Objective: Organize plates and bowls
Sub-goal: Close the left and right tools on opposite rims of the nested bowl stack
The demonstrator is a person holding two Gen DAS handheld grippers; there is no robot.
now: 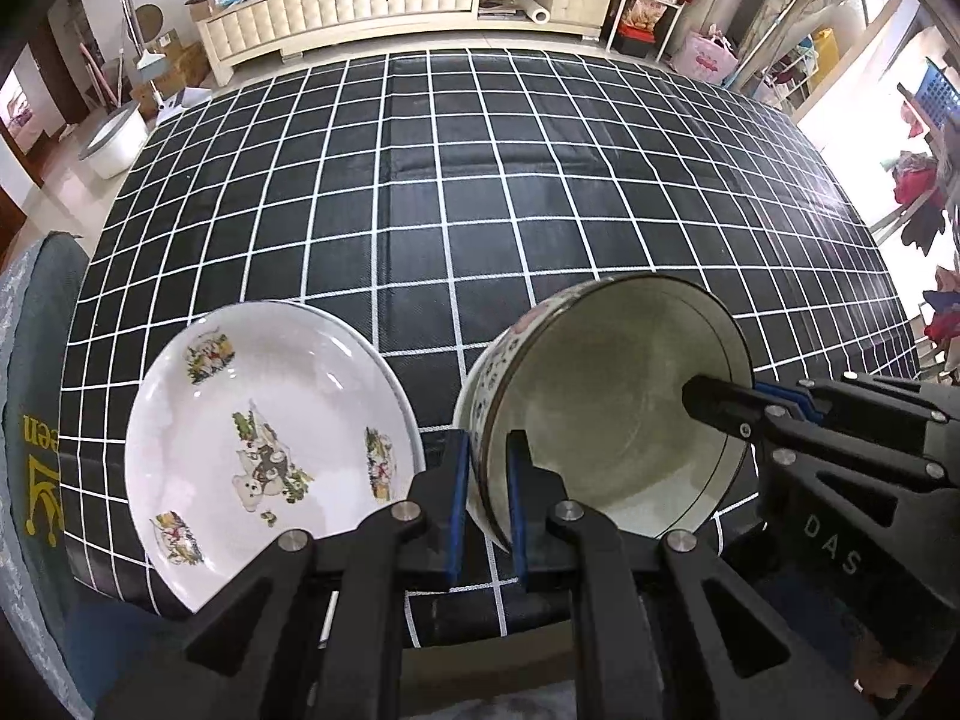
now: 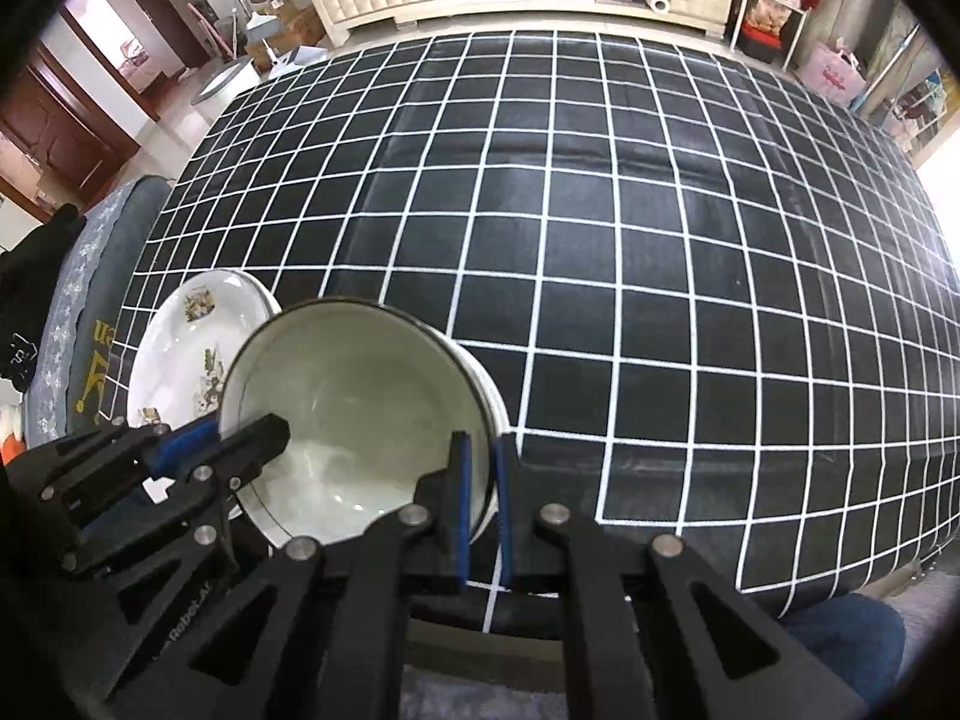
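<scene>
Gripping one bowl between us, we have both tools clamped on opposite sides of its rim. Our left hand-held gripper is pinched narrow on the bowl's wall at about 7 o'clock of the rim in the left wrist view, one blue pad inside and one outside. Our right hand-held gripper is likewise closed tight on the rim, at about 4 o'clock of the bowl in the right wrist view. Each tool also shows in the other's camera: the right one reaches in from 3 o'clock in the left view, the left one from 8 o'clock in the right view.

The bowl is tilted, its pale inside turned toward the cameras, and its outer wall carries a small blue and red pattern. Whether its base touches the worktop we cannot tell.

Just beside the bowl, at its 9 o'clock in the left view, a white plate with bear and flower pictures lies near the worktop's near edge. A second rim shows along its far edge, so it may lie on another plate. The worktop wears a black cloth with a white grid. At the far side, at 12 o'clock, a long cream cabinet stands on the floor.
</scene>
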